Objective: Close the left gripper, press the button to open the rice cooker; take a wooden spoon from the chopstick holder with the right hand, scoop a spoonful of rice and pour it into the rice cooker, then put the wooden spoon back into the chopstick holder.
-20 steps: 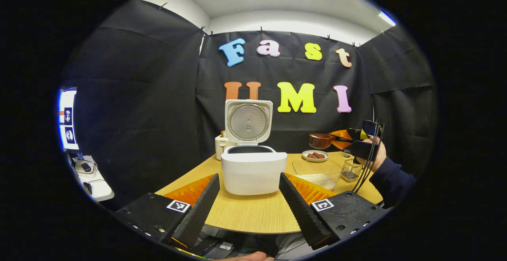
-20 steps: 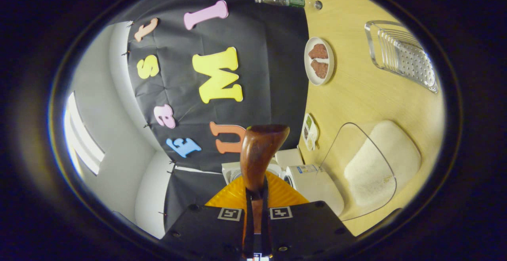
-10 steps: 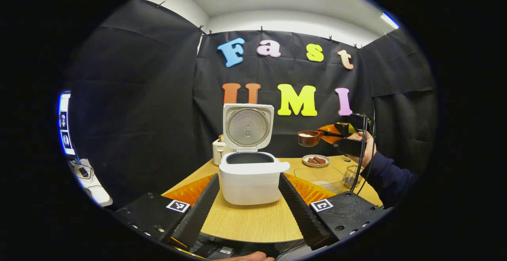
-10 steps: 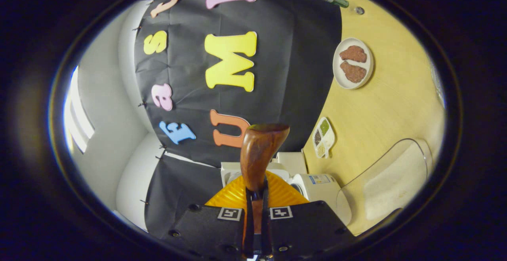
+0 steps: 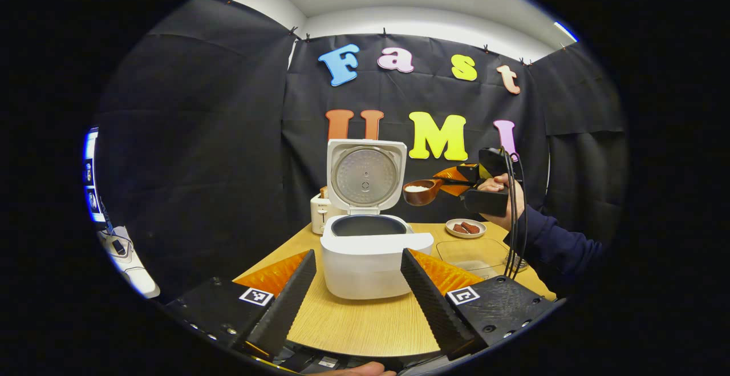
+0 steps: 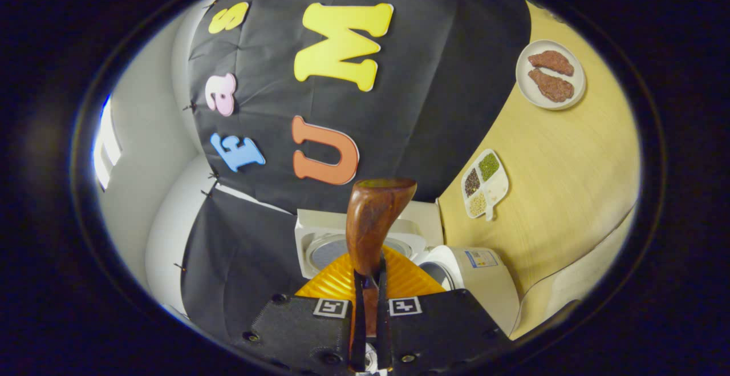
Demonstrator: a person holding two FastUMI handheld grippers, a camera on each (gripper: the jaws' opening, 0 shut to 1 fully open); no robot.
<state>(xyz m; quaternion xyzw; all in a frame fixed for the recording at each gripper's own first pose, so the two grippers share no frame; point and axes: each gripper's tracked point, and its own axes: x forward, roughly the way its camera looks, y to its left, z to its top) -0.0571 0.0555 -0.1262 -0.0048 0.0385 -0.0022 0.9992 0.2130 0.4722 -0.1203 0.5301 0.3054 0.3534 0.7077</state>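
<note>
Right gripper point(image 6: 368, 284): your fingers are clamped on the wooden spoon point(image 6: 372, 225) handle | left gripper point(image 5: 356, 290): spread wide, idle, low before the rice cooker point(image 5: 373, 253) | rice cooker: lid up | step: you are carrying the loaded bowl, beside the lid, above the pot's right rim | next: centre over the pot, then tip the spoon.

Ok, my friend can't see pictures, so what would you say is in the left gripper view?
A white rice cooker sits open on a wooden table, its lid standing up. To its right, a hand's gripper holds a wooden spoon of rice up near the lid. The left gripper's jaws are open.
</note>
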